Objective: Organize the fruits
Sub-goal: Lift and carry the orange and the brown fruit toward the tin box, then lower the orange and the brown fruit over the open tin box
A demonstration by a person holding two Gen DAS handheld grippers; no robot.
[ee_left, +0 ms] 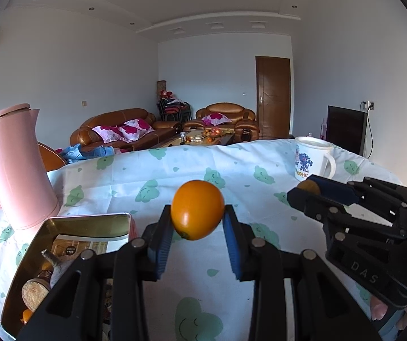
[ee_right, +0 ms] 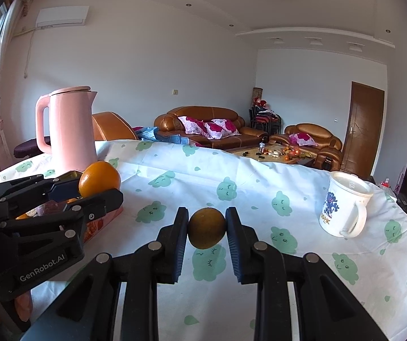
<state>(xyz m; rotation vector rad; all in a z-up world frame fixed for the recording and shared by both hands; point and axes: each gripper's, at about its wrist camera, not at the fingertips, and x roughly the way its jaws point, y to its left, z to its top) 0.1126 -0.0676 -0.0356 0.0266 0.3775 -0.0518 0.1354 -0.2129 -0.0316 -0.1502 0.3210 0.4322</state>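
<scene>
My left gripper (ee_left: 197,214) is shut on a bright orange (ee_left: 197,209) and holds it above the tablecloth, just right of an open gold tin (ee_left: 37,244). The tin holds a small orange fruit (ee_left: 27,314) and some brownish items. In the right wrist view the same orange (ee_right: 99,178) sits in the left gripper (ee_right: 95,191) over the tin's rim (ee_right: 72,174). My right gripper (ee_right: 206,216) is shut on a smaller, dull brownish-orange fruit (ee_right: 206,228), clear of the cloth. The left wrist view shows that right gripper (ee_left: 305,189) at the right, its fruit (ee_left: 310,186) mostly hidden.
A tall pink kettle (ee_left: 16,167) (ee_right: 71,130) stands behind the tin at the left. A white printed mug (ee_left: 314,157) (ee_right: 345,209) stands at the far right of the table. A cloud-patterned tablecloth (ee_right: 231,170) covers the table. Sofas and a coffee table lie beyond.
</scene>
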